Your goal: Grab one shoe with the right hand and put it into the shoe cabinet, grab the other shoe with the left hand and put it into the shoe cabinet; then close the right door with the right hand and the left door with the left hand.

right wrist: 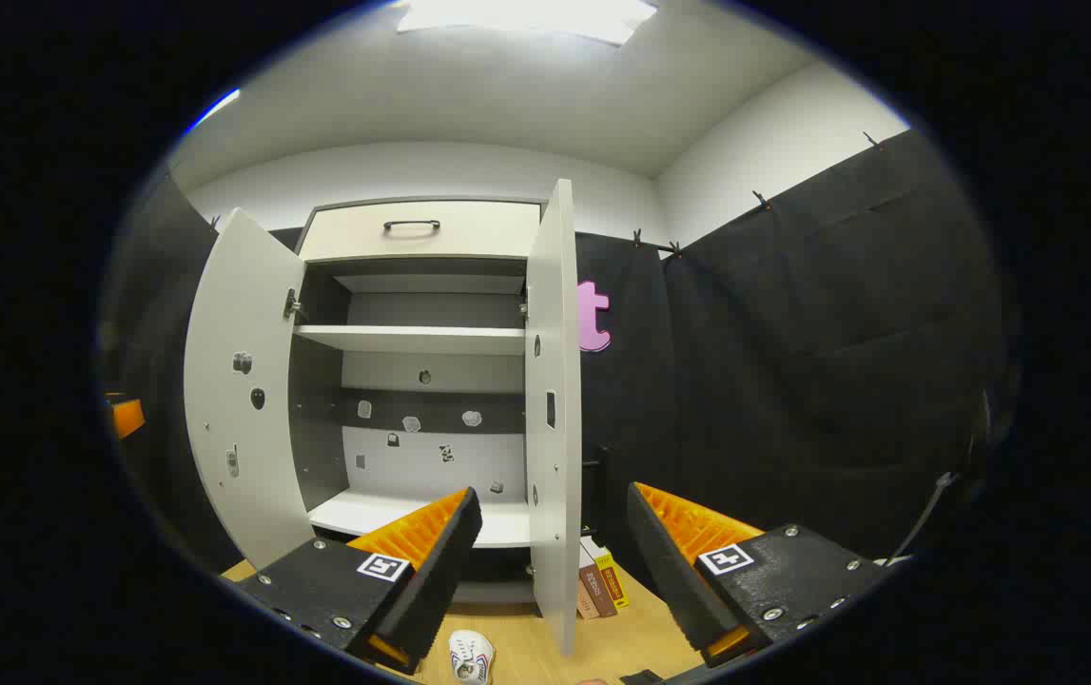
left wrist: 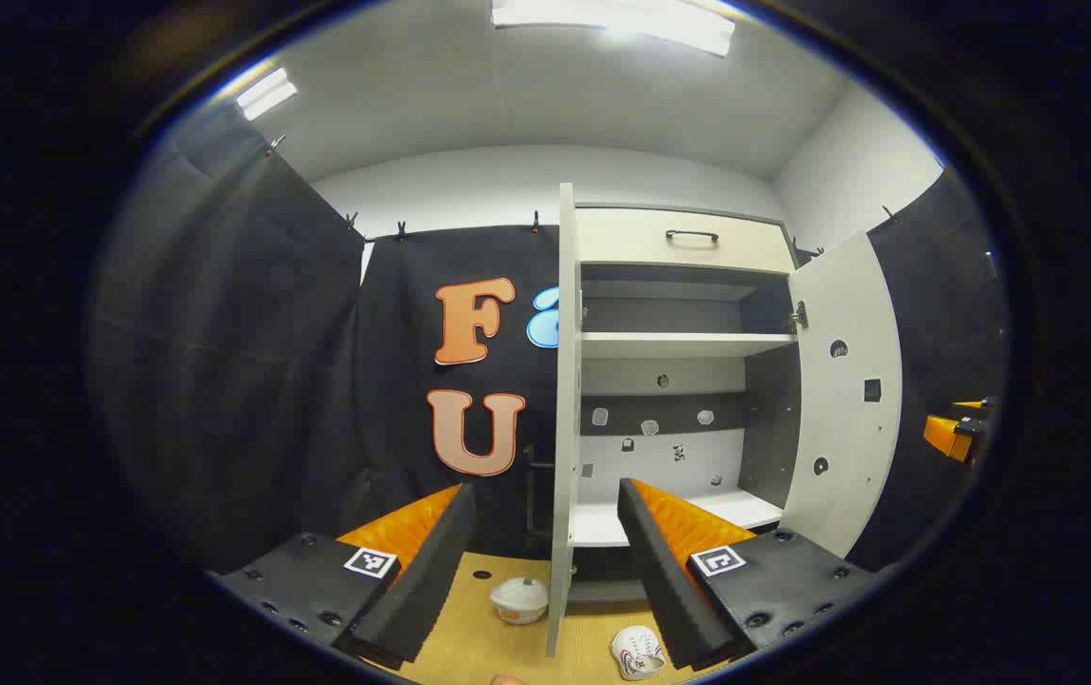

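Note:
The shoe cabinet point(left wrist: 688, 238) stands with both doors swung wide; its left door point(left wrist: 564, 419) is edge-on to me and its right door point(left wrist: 840, 400) angles outward. Two white shoes lie on the floor in front: one point(left wrist: 519, 599) left of the door edge, seen end on, the other point(left wrist: 638, 652) under the cabinet front. My left gripper point(left wrist: 545, 490) is open, held above the shoes and touching nothing. In the right gripper view, my right gripper point(right wrist: 553, 495) is open either side of the right door's edge point(right wrist: 555, 409), with one white shoe point(right wrist: 471, 656) low between the fingers. The bottom shelf point(right wrist: 497, 523) is bare.
A drawer with a dark handle point(right wrist: 412, 225) tops the cabinet, and a middle shelf point(left wrist: 688, 344) spans it. Several books point(right wrist: 597, 585) stand on the wooden floor point(left wrist: 469, 637) beside the right door. Black cloth walls close in both sides. The right gripper point(left wrist: 959, 433) shows at the far right.

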Demonstrator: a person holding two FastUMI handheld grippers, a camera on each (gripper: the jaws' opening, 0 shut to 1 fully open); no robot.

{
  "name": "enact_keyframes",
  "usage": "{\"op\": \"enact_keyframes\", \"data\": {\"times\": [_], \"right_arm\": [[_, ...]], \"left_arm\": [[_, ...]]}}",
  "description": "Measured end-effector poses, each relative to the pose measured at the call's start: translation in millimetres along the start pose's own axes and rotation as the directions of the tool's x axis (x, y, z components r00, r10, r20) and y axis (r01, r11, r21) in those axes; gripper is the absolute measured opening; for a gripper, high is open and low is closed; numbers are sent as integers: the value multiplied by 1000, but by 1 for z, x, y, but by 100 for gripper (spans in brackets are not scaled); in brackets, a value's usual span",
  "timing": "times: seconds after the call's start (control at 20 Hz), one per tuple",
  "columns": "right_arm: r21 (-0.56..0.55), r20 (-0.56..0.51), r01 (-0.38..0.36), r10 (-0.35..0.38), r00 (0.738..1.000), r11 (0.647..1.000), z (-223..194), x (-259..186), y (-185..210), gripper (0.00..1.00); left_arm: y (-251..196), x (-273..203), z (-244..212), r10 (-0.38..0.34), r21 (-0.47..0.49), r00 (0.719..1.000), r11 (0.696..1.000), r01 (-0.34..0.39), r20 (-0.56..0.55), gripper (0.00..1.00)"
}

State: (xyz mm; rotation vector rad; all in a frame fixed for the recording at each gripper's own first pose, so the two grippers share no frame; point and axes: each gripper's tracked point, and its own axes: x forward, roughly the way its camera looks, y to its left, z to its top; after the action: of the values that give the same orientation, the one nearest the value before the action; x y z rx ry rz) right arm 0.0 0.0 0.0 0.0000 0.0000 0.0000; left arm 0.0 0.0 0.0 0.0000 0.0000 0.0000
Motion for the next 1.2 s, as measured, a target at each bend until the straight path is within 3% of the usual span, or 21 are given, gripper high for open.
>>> {"op": "enact_keyframes", "data": {"times": [0.75,1.2], "right_arm": [[-27,-22,19,-19,1000,999,-17,0,7,95],[2,-180,-52,51,982,999,-108,14,48,95]], "left_arm": [[-7,1,-6,-40,-4,999,999,40,-19,96],[1,-2,-17,-28,-4,998,1000,28,-51,95]]}}
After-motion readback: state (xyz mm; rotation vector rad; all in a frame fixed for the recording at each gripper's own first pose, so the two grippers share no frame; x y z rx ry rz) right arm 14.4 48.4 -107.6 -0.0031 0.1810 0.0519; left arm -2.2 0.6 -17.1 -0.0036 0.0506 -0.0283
